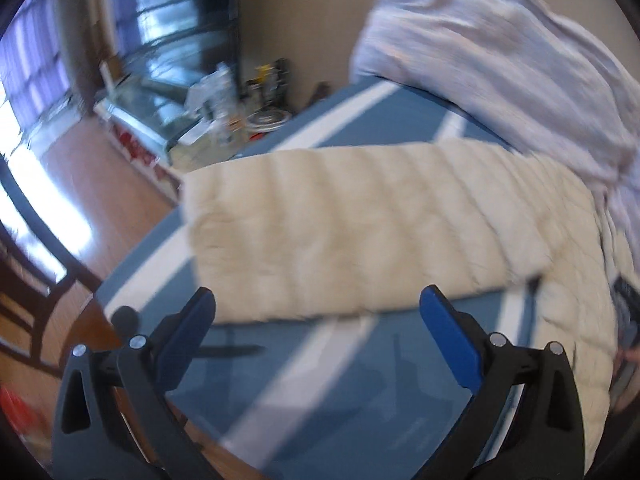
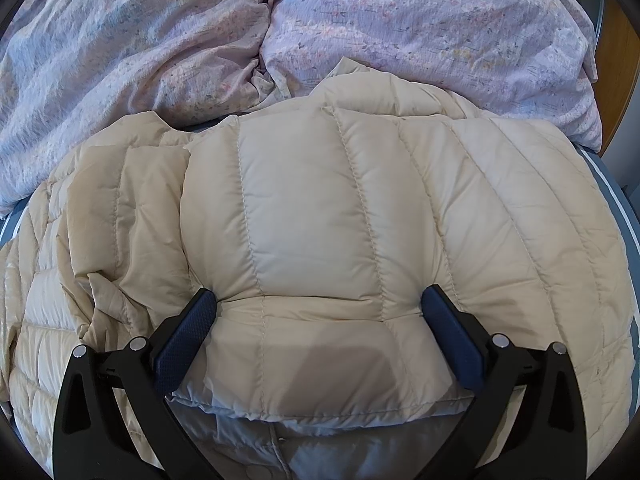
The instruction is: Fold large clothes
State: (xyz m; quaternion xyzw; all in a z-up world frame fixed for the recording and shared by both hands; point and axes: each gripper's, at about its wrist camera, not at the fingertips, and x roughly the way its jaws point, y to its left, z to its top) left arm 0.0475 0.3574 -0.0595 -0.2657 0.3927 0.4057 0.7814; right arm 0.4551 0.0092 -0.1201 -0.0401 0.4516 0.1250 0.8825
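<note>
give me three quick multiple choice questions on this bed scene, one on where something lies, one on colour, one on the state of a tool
1. What lies just beyond the cream quilted jacket in the right wrist view?
A. a lilac floral duvet
B. a wooden chair
C. a stack of books

2. What colour is the sheet under the jacket?
A. red with dots
B. blue with white stripes
C. plain green

3. How does the left tool stand?
A. shut on the jacket
B. shut on the duvet
C. open, holding nothing

Answers:
1 A, the lilac floral duvet bunches up behind the jacket.
2 B, the blue sheet with white stripes shows in the left wrist view.
3 C, its fingers are spread above the sheet, short of the jacket.
</note>
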